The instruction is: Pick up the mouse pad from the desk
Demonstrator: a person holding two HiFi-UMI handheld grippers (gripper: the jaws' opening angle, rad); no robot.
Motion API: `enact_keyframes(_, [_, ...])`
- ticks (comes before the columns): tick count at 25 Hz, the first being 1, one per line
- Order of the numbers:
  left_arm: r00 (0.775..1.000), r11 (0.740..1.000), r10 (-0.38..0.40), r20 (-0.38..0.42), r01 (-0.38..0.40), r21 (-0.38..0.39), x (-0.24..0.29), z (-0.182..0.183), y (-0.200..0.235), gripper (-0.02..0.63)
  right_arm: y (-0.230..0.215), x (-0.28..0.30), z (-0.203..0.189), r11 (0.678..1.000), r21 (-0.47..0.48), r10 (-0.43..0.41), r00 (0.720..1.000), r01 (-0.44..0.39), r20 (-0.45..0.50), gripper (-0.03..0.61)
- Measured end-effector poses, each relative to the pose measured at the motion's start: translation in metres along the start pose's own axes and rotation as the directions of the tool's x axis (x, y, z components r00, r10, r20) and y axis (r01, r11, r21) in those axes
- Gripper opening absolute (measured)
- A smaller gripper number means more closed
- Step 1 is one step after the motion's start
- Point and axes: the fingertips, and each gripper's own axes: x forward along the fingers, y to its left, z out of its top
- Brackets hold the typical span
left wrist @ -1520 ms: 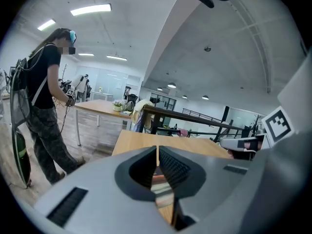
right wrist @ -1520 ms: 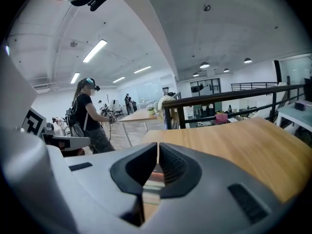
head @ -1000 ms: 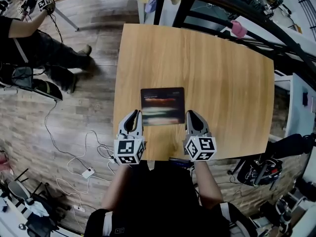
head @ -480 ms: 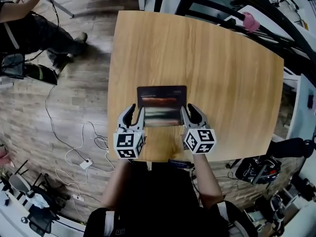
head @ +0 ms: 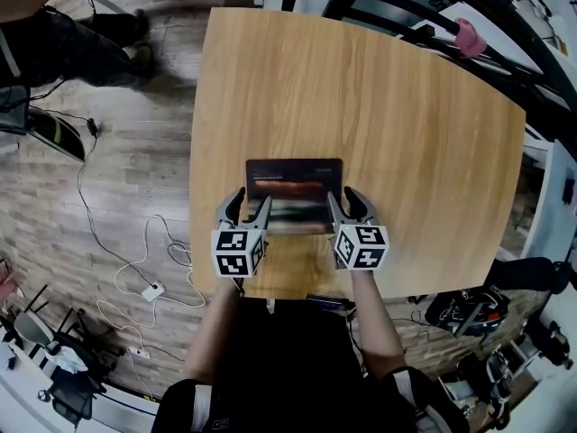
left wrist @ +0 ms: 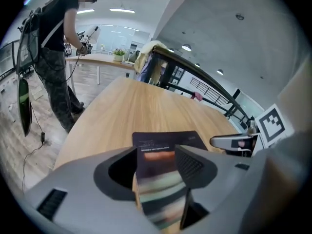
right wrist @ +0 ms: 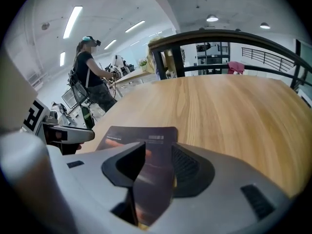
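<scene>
The mouse pad (head: 294, 186) is lying flat on the desk (head: 406, 124), close to its near edge. The person is holding the left gripper (head: 251, 198) at the pad's near left corner and the right gripper (head: 343, 195) at its near right corner, likely so both sides lift together. Both pairs of jaws have just been opening and are standing wide apart. The pad's edge is showing in each gap, not pinched.

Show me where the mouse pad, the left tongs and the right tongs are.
mouse pad (head: 295, 180), head view, middle of its dark top.
left tongs (head: 251, 198), head view, midway between its fingertips.
right tongs (head: 343, 196), head view, midway between its fingertips.
</scene>
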Motion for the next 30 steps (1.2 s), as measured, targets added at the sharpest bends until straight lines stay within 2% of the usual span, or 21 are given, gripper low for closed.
enact_keyframes(12, [0.996, 0.999, 0.030, -0.087, -0.033, -0.038, 0.025, -0.026, 0.012, 0.242, -0.013, 0.022, -0.021, 1.000, 0.010, -0.022, 0.997, 0.023, -0.075, 0.181])
enact_keyframes(23, [0.995, 0.998, 0.031, -0.099, -0.037, -0.057, 0.027, -0.031, 0.014, 0.242, -0.011, 0.027, -0.029, 0.999, 0.018, -0.026, 0.993, 0.028, -0.112, 0.181])
enact_keyframes(30, [0.994, 0.998, 0.042, -0.105, -0.046, -0.033, 0.027, -0.032, 0.012, 0.242, -0.011, 0.025, -0.028, 0.999, 0.026, -0.032, 0.993, 0.035, -0.111, 0.179])
